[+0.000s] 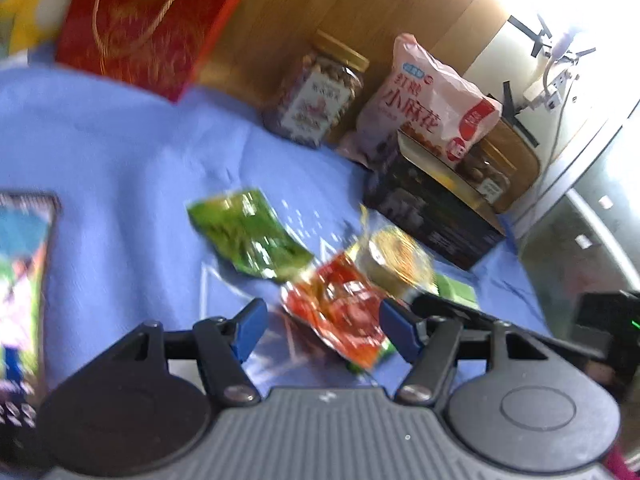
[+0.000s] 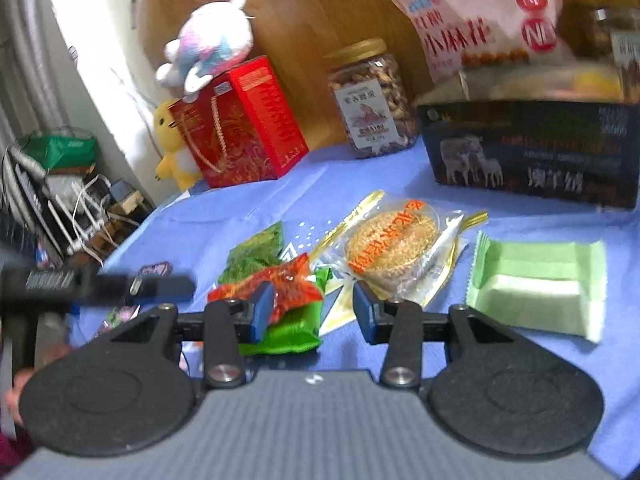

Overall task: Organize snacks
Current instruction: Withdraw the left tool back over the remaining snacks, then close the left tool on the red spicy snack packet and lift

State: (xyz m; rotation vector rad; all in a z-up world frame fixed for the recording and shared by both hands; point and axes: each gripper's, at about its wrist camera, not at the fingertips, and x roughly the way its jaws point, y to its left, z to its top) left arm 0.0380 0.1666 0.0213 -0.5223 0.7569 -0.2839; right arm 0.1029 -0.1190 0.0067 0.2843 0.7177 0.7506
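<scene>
Small snack packets lie on a blue cloth [image 1: 120, 152]. A red packet [image 1: 336, 312] shows between the blue pads of my left gripper [image 1: 326, 330], which is open and not pressing it. Beyond it lie a green packet [image 1: 248, 236], a round rice cake in clear wrap [image 1: 396, 260] and a pale green packet [image 1: 458, 290]. In the right wrist view the red packet [image 2: 280, 284] rests on a second green packet [image 2: 292, 328]. My right gripper [image 2: 314, 314] is open just in front of them. Rice cake [image 2: 392, 252] and pale green packet [image 2: 536, 284] lie ahead to the right.
At the back stand a red gift box [image 2: 240, 124], a nut jar [image 2: 372, 100], a dark box [image 2: 532, 152] and a pink bag [image 2: 480, 12] on it. Plush toys [image 2: 212, 40] sit by the red box. A colourful packet [image 1: 20, 280] lies far left.
</scene>
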